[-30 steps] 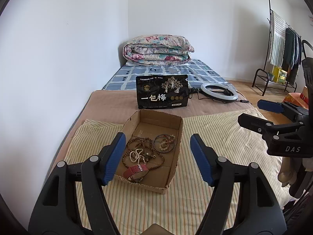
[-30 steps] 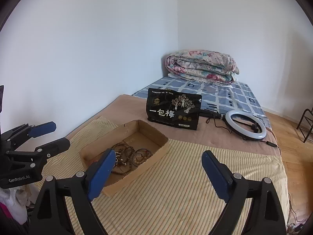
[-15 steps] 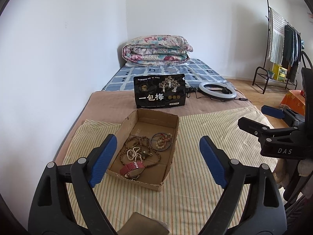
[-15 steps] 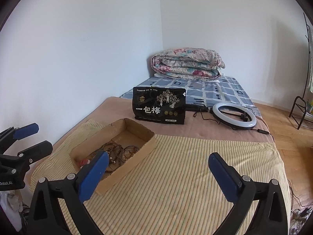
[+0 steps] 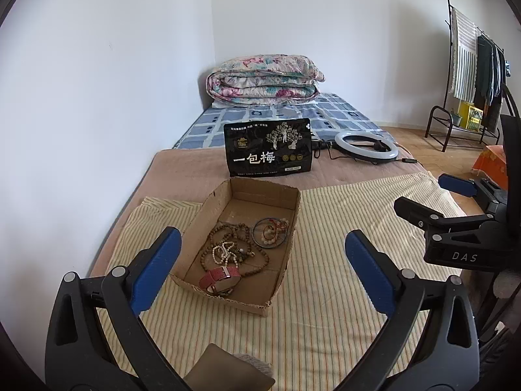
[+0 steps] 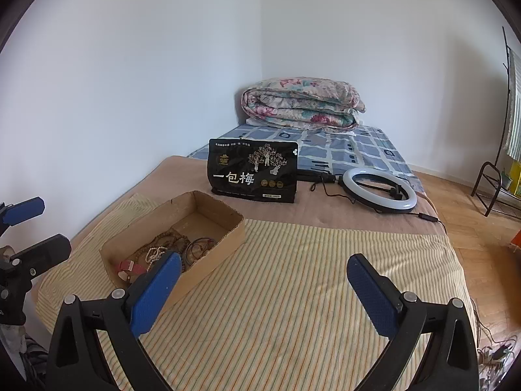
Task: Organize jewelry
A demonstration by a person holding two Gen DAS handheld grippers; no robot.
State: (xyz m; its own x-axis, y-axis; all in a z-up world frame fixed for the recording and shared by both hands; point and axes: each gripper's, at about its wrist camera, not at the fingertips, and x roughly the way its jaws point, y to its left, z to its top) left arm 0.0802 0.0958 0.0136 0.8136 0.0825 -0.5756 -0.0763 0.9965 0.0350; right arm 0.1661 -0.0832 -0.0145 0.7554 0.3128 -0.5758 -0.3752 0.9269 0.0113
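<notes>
While your left gripper [image 5: 263,254] hangs wide open above the striped yellow cloth [image 5: 325,293], your right gripper [image 6: 263,280] is spread open too, empty. The shallow brown cardboard tray [image 5: 286,260] sits on the cloth, holding brown wooden bead strands [image 5: 228,238], a white bead string [image 5: 223,252], a thin dark wire bangle [image 5: 270,231] and a red leather watch strap [image 5: 219,277]. A black printed snack pouch [image 5: 268,151] stands behind.

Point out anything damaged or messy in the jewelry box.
The box has a torn near-right corner, ragged at its base. Inside, the bead strings lie tangled in one heap, with the red strap partly over them.
</notes>
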